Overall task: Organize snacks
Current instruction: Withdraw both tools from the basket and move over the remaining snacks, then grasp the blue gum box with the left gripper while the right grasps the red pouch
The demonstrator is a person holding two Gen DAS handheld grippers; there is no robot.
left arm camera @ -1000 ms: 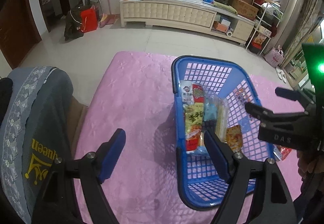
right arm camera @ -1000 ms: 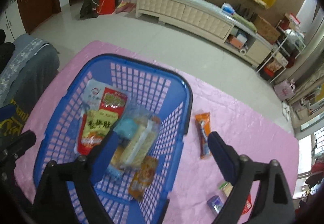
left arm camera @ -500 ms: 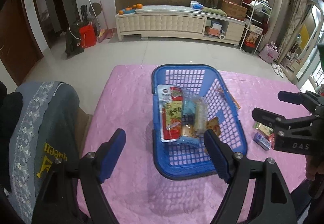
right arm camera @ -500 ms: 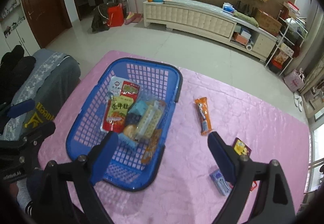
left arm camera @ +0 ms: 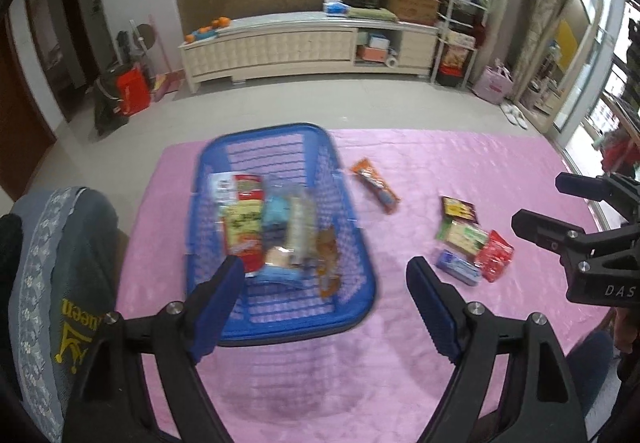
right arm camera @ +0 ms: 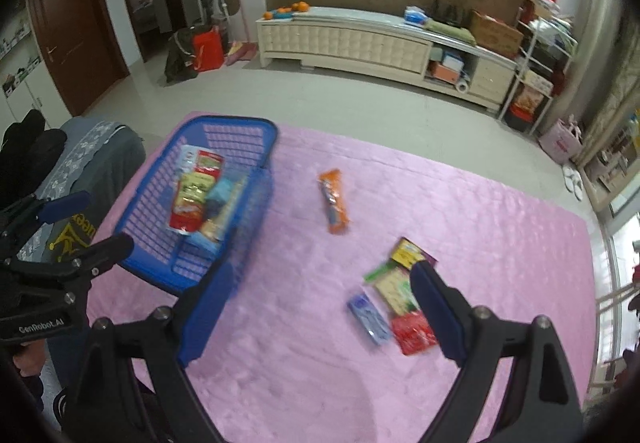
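Observation:
A blue basket (left arm camera: 264, 131) (right arm camera: 236, 121) on the pink cloth (right arm camera: 480, 211) holds several snack packets, among them a red and yellow one (left arm camera: 244, 227). To its right lie an orange bar (left arm camera: 374, 185) (right arm camera: 334, 201), a dark packet (right arm camera: 408, 251), a green and white packet (left arm camera: 464, 237), a red packet (right arm camera: 412, 333) and a blue packet (right arm camera: 370, 317). My left gripper (left arm camera: 324, 267) hangs over the basket's near end, its jaws opening with nothing between them. My right gripper (right arm camera: 320, 271) stands open and empty above the cloth, its right finger over the loose packets.
A grey embroidered cover (left arm camera: 60, 263) drapes something at the table's left edge. Beyond the table are a tiled floor and a long white cabinet (left arm camera: 300, 43). A rack (right arm camera: 536, 55) and bags stand at the back right.
Both grippers have risen and drawn back from the basket, shifting to the right. The loose packets on the cloth have come into both views.

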